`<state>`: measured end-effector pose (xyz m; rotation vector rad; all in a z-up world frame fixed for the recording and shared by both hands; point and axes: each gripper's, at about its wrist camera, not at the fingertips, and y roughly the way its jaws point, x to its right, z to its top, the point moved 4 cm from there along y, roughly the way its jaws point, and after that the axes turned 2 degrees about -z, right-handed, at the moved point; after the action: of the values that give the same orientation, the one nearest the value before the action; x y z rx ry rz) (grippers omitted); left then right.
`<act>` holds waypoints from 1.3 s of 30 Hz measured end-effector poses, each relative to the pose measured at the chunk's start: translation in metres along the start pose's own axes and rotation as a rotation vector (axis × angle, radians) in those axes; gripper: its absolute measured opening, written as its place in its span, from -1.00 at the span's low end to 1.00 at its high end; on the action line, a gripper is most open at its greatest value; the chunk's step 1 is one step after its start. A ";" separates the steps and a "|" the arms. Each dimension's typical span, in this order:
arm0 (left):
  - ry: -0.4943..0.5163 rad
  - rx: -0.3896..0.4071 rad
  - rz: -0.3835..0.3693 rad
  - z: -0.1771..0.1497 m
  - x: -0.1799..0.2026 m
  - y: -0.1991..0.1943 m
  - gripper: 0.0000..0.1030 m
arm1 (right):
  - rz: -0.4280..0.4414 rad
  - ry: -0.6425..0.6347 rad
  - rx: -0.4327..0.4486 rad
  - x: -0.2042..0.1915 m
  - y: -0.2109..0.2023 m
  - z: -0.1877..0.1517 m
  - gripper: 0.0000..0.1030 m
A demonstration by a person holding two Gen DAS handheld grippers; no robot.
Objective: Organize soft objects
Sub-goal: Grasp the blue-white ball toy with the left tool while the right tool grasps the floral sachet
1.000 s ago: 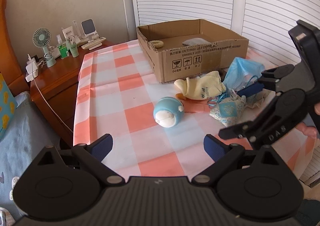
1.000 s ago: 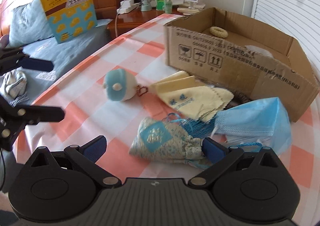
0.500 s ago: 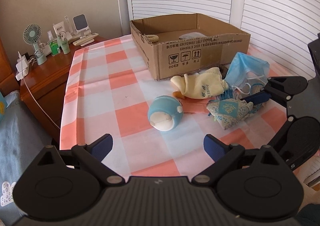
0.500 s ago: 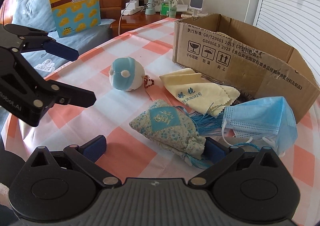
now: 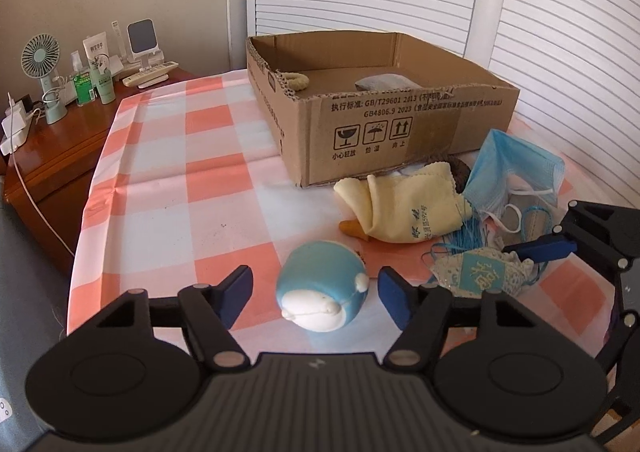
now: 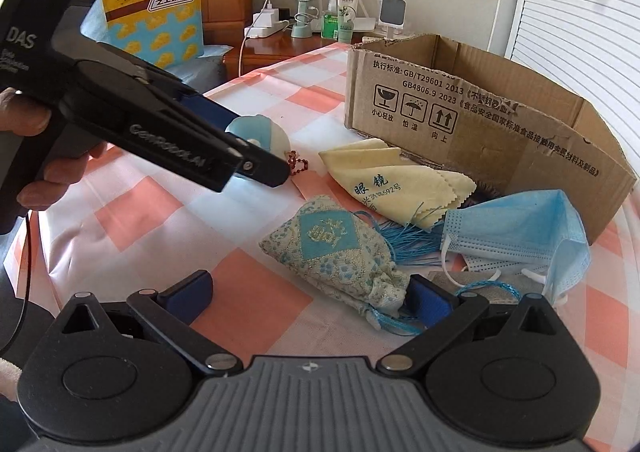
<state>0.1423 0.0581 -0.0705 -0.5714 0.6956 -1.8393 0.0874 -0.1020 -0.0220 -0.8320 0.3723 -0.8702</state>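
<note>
While its jaws have just been closing, the left hand-held gripper straddles the blue plush ball on the checked worktop — pads just beside it, not yet pressing. Spread wide, the right hand-held gripper hovers over the pouch; its right pad is at the pouch's end. Cloth and mask lie before the box

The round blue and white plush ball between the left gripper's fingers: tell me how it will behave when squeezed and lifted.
The round blue and white plush ball looks stuffed, so it will probably dent under the left gripper, whose closing jaws do not yet touch it. Being round, it may roll if nudged. Its small red bead chain will likely dangle.
</note>
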 end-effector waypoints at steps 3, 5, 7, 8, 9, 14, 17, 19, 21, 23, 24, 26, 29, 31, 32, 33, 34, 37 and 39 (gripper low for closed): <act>-0.008 -0.008 -0.022 0.002 0.001 0.006 -0.12 | 0.000 0.000 0.007 0.000 -0.001 -0.001 1.00; -0.020 -0.013 -0.026 0.002 0.001 0.007 -0.12 | -0.001 0.000 0.008 0.000 -0.001 -0.001 1.00; -0.020 -0.016 -0.027 0.001 0.002 0.004 -0.13 | -0.004 -0.001 0.006 -0.001 -0.001 0.000 1.00; -0.018 -0.018 -0.027 0.001 0.002 0.002 -0.13 | -0.004 0.001 0.003 -0.001 -0.001 0.000 1.00; -0.018 -0.020 -0.022 -0.001 0.002 0.000 -0.13 | -0.002 0.000 0.000 -0.002 -0.001 0.000 1.00; -0.031 -0.024 -0.003 -0.008 -0.004 -0.013 -0.13 | 0.064 -0.049 -0.026 -0.022 -0.006 -0.001 1.00; -0.027 -0.021 0.012 -0.009 -0.007 -0.019 -0.13 | 0.086 -0.101 -0.024 -0.035 -0.012 -0.001 1.00; -0.028 -0.019 0.016 -0.010 -0.009 -0.021 -0.13 | 0.063 -0.107 -0.010 -0.035 -0.014 0.002 1.00; -0.027 -0.021 0.020 -0.011 -0.009 -0.021 -0.12 | 0.032 -0.101 0.010 -0.031 -0.015 0.006 1.00; -0.026 -0.025 0.020 -0.013 -0.009 -0.020 -0.11 | 0.017 -0.083 0.027 -0.023 -0.015 0.012 0.99; -0.027 -0.027 0.017 -0.014 -0.008 -0.019 -0.11 | 0.010 -0.077 0.036 -0.020 -0.015 0.014 0.97; -0.030 -0.035 0.016 -0.017 -0.008 -0.017 -0.11 | -0.007 -0.076 0.046 -0.016 -0.014 0.018 0.87; -0.032 -0.038 0.012 -0.019 -0.007 -0.015 -0.09 | -0.022 -0.094 0.037 -0.015 -0.008 0.021 0.59; -0.032 -0.039 0.013 -0.020 -0.007 -0.015 -0.09 | -0.025 -0.110 0.032 -0.016 -0.004 0.021 0.50; -0.034 -0.041 0.014 -0.020 -0.008 -0.014 -0.09 | -0.026 -0.118 0.028 -0.017 -0.003 0.021 0.41; -0.035 -0.042 0.014 -0.021 -0.008 -0.014 -0.08 | -0.030 -0.125 0.027 -0.018 -0.001 0.021 0.29; -0.036 -0.045 0.014 -0.021 -0.008 -0.013 -0.06 | -0.030 -0.130 0.023 -0.019 0.001 0.021 0.23; -0.034 -0.043 0.019 -0.021 -0.009 -0.012 0.04 | -0.023 -0.120 0.021 -0.018 0.003 0.021 0.06; -0.032 -0.042 0.018 -0.022 -0.009 -0.011 0.04 | -0.024 -0.114 0.021 -0.017 0.003 0.021 -0.06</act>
<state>0.1235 0.0739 -0.0786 -0.6190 0.7167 -1.7985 0.0910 -0.0777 -0.0114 -0.8645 0.2532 -0.8432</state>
